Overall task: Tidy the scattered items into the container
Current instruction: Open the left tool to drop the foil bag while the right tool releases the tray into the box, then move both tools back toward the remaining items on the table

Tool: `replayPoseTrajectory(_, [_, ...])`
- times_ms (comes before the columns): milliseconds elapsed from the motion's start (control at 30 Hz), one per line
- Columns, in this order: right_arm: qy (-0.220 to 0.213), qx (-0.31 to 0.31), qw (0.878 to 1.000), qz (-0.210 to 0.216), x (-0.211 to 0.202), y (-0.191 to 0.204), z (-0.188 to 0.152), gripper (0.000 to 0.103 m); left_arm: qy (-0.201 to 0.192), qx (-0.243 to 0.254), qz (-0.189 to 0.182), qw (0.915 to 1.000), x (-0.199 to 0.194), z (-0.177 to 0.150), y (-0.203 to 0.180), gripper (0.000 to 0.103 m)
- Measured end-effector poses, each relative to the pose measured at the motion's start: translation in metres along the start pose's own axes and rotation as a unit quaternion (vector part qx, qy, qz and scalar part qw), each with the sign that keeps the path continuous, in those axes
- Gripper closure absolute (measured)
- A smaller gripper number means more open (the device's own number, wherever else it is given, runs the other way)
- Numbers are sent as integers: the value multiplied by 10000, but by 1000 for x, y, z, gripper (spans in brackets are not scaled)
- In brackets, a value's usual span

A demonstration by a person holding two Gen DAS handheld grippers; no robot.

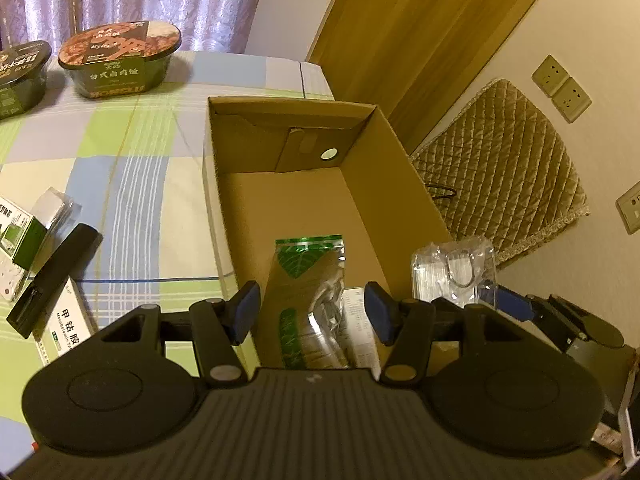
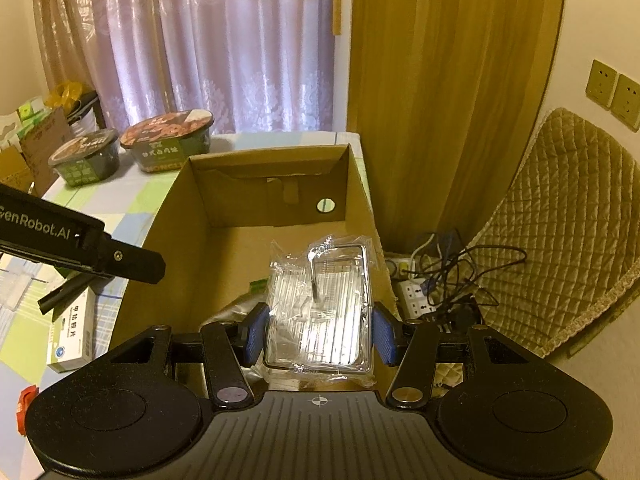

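Open cardboard box (image 1: 400, 184) holds green-brown pouch (image 1: 308, 296); clear plastic packet (image 2: 320, 312) above it.

Both views are dim and warm, tinted yellow by indoor light. The curtain (image 2: 224, 44) at the top glows faintly mauve. In the right wrist view glare flares white off the clear plastic pack (image 2: 320, 312) at centre, washing out its detail. Soft shadows fall beside the bowls (image 1: 120, 60) in the upper left of the left wrist view. Fisheye bending curves the wall sockets (image 1: 560, 86) and the door edge, and the corners go black. The nearest black housing at the bottom is soft; fine print is blurred.
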State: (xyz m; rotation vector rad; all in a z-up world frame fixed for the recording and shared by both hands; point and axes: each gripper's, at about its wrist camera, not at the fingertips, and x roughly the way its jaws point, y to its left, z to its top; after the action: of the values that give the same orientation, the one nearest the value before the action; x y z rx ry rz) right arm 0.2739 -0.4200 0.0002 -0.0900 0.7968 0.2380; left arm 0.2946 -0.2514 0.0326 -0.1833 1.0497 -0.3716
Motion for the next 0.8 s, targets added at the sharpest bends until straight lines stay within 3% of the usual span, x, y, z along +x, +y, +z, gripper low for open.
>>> replayPoseTrajectory(433, [-78, 30, 10000, 34, 6, 3, 1, 46, -23, -116, 117, 9999, -7, -7, 26, 47])
replayPoseTrajectory(800, [-155, 367, 9992, -57, -21, -2, -13, 46, -92, -292, 279, 9991, -34, -28, 60, 44])
